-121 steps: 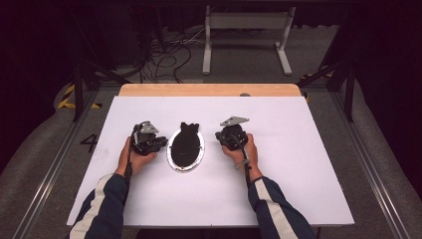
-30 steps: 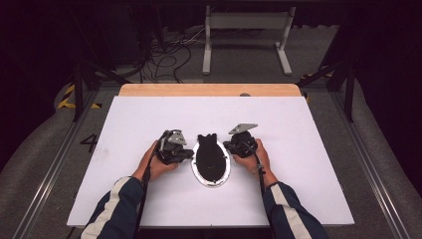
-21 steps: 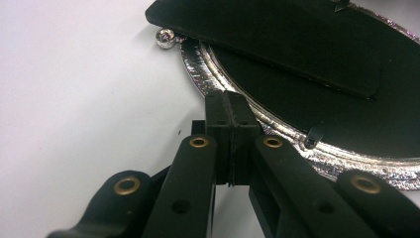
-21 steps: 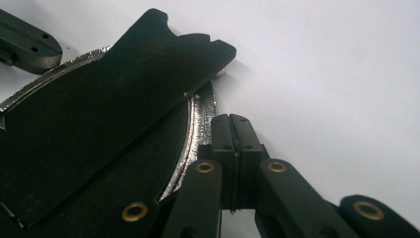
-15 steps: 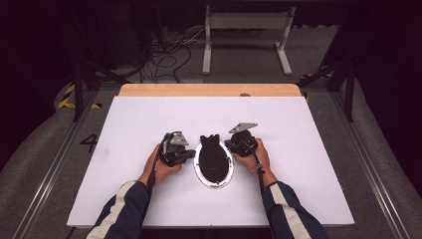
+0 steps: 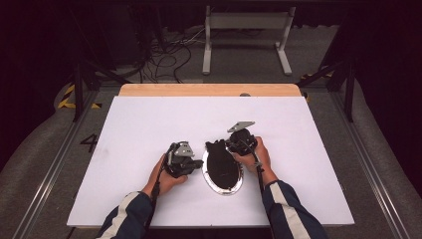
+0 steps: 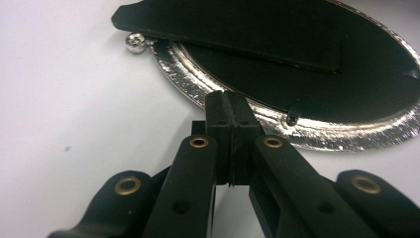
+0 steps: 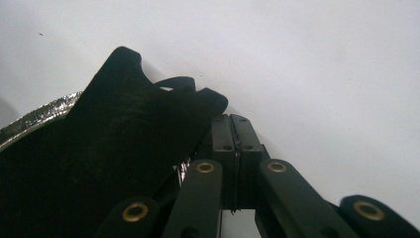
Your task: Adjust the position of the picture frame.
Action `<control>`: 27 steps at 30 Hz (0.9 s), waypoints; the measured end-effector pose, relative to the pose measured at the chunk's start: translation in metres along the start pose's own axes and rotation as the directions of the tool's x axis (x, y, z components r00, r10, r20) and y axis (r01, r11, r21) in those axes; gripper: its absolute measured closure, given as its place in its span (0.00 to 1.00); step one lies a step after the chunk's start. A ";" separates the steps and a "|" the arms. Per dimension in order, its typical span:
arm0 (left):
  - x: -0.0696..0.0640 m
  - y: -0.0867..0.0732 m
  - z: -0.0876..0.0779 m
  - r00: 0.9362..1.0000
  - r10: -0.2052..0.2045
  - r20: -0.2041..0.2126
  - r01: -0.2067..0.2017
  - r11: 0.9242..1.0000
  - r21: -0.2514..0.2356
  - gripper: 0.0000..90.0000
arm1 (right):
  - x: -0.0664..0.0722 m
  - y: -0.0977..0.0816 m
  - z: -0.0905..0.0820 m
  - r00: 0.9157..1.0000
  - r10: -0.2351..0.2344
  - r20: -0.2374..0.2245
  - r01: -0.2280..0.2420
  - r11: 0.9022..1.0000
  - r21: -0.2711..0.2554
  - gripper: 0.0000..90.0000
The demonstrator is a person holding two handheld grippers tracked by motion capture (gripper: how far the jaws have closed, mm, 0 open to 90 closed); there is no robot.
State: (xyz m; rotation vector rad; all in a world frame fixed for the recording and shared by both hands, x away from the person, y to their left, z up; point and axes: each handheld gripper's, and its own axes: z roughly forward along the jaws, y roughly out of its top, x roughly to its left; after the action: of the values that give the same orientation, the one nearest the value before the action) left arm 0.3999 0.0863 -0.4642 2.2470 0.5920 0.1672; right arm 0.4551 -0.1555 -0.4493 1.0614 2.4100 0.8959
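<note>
An oval frame (image 6: 223, 172) with a silver rim (image 7: 277, 121) lies on the white table, its black back up. A black notched flap (image 8: 124, 134) stands off that back at the far end. My left gripper (image 6: 195, 164) is shut with nothing between its jaws, and in the left gripper view its tips (image 7: 229, 101) rest at the silver rim on the frame's left side. My right gripper (image 6: 230, 145) is shut too and holds nothing. Its tips (image 8: 231, 121) sit right beside the flap's notched end, partly tucked under its edge.
The white table top (image 6: 149, 119) has a wooden strip (image 6: 209, 90) along its far edge. Beyond it are a dark floor, cables (image 6: 169, 55) and a grey stand (image 6: 246, 30). A small silver ball (image 7: 134, 42) sits at the frame's rim.
My left gripper has moved nearer and right, up to the frame's rim. The frame's near end has swung a little to the right. The right gripper has kept still.
</note>
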 end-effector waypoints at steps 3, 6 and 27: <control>-0.003 0.000 0.000 1.000 0.005 0.007 -0.005 1.000 0.004 1.00 | 0.000 0.000 0.000 1.000 0.000 0.000 0.000 1.000 0.001 1.00; -0.009 0.000 0.000 1.000 0.018 0.024 -0.019 1.000 0.006 1.00 | -0.001 0.001 0.000 1.000 -0.001 -0.004 0.001 1.000 0.006 1.00; 0.025 0.005 -0.009 0.999 -0.029 -0.038 0.029 0.999 -0.020 0.92 | -0.009 -0.017 -0.011 0.998 0.067 -0.023 -0.067 0.997 -0.028 1.00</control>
State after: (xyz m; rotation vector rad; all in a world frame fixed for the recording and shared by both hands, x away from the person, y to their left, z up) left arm 0.4214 0.1011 -0.4558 2.2199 0.6405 0.2007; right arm 0.4460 -0.1753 -0.4516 1.1332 2.3850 0.9666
